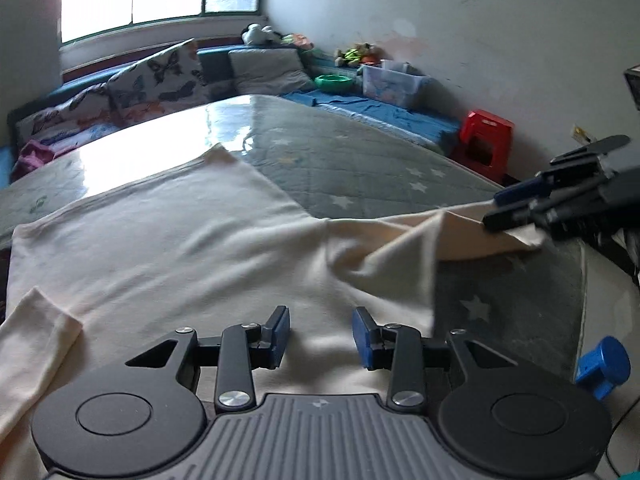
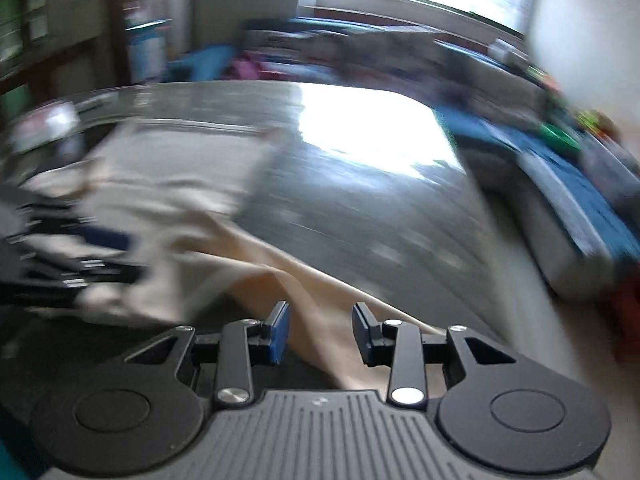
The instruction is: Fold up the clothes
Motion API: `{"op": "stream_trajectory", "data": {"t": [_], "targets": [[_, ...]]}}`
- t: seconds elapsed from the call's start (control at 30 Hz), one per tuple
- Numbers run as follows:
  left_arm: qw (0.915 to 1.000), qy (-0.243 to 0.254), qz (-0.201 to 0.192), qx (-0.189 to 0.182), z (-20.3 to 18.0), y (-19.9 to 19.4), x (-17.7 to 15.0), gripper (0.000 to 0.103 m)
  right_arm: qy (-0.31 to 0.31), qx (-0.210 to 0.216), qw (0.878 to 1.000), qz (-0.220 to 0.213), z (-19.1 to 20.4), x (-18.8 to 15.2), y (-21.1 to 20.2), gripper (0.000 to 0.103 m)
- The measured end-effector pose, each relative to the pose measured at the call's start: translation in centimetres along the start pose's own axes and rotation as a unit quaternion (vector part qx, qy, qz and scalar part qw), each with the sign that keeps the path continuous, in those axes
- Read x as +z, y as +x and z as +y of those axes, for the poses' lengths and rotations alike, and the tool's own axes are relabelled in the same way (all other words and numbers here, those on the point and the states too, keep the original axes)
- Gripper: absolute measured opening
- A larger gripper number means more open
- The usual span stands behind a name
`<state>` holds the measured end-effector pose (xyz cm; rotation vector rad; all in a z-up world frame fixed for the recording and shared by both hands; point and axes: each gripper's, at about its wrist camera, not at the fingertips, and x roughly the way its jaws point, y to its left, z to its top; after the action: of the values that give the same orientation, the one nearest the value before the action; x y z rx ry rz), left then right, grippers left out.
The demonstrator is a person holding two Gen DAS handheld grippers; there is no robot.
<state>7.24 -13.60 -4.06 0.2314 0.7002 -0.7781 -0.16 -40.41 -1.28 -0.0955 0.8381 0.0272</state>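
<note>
The left gripper (image 1: 320,334) points forward and downward, its blue-padded jaws standing apart with a clear gap and nothing pinched between the pads. The right gripper (image 2: 320,332) also tilts downward with its jaws parted; in the left wrist view it reaches in from the right edge.

A cream long-sleeved top (image 1: 180,248) lies spread flat on the worktop (image 1: 360,168), its body broad and mostly smooth with a few soft wrinkles. One sleeve (image 1: 36,336) lies bent along the near left edge. The other sleeve (image 1: 460,236) is drawn out to the right, raised off the surface and creased into long folds; in the blurred right wrist view it seems to trail slackly.
</note>
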Motion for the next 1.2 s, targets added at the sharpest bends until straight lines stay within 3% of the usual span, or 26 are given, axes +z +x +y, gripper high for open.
{"op": "stream_trajectory", "data": {"t": [0.17,0.37,0.43,0.5,0.67,0.8,0.9,1.07,1.2], "targets": [[1.0000,0.004,0.001,-0.002,-0.2,-0.2,-0.3,0.038,0.090,-0.035,0.995,0.009,-5.1,-1.7,0.2,0.034],[0.9998,0.019,0.002,-0.005,-0.7,-0.5,-0.6,0.038,0.108,-0.034,0.993,0.022,-6.9,-2.5,2.0,0.034],[0.9997,0.025,0.002,-0.004,-0.9,-0.6,-0.6,0.038,0.108,-0.029,0.993,0.021,-7.1,-2.6,2.3,0.028],[0.9996,0.027,0.002,-0.005,-1.0,-0.6,-0.7,0.038,0.106,-0.024,0.994,0.019,-7.2,-2.1,2.6,0.011],[0.9993,0.036,0.002,-0.010,-1.0,-0.7,-0.8,0.038,0.021,-0.072,0.997,0.000,-6.4,0.4,3.4,0.003],[0.9990,0.044,0.002,-0.012,-1.1,-0.8,-1.0,0.039,-0.047,-0.118,0.991,-0.031,-5.8,3.0,4.3,0.003],[0.9988,0.046,0.001,-0.012,-1.2,-0.7,-1.1,0.039,-0.082,-0.151,0.985,-0.032,-5.7,3.9,6.0,0.003],[0.9988,0.048,0.004,-0.013,-1.2,-0.7,-1.0,0.039,-0.033,-0.120,0.992,-0.036,-6.1,4.0,6.5,0.005],[0.9985,0.053,0.003,-0.015,-1.3,-0.6,-1.0,0.040,0.004,-0.042,0.998,-0.045,-5.1,2.9,4.2,0.014]]}}
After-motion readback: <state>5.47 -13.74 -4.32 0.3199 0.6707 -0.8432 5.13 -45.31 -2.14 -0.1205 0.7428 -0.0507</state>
